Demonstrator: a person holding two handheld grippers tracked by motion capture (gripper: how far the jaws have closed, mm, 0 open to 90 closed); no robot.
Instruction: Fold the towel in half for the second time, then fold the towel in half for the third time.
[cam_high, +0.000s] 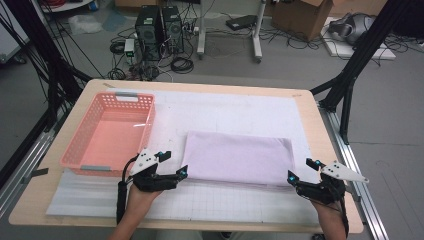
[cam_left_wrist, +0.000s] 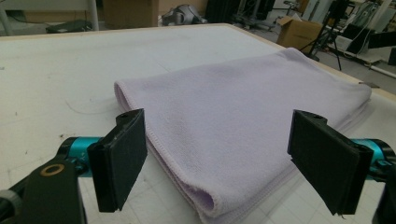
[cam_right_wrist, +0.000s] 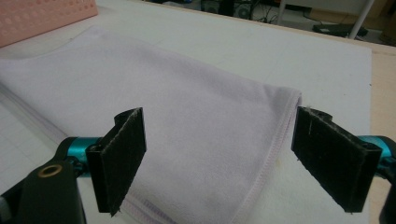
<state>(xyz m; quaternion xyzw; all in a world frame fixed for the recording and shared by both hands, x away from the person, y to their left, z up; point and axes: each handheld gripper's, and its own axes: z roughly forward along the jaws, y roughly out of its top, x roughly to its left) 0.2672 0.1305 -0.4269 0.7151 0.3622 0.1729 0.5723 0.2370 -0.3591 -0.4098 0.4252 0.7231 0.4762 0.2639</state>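
Note:
A folded lilac towel (cam_high: 239, 157) lies flat in the middle of the white mat. My left gripper (cam_high: 173, 164) is open at the towel's near left corner; in the left gripper view its jaws straddle the towel's (cam_left_wrist: 243, 116) folded corner with nothing pinched. My right gripper (cam_high: 300, 170) is open at the near right corner; in the right gripper view the towel's (cam_right_wrist: 187, 107) stitched edge lies between the two black pads (cam_right_wrist: 119, 158) without touching them. Both hands come in from the table's front edge.
An empty pink plastic basket (cam_high: 82, 140) stands at the left of the table, close to my left gripper. The white gridded mat (cam_high: 240, 107) covers most of the wooden tabletop. Cables, computer towers and boxes are on the floor beyond.

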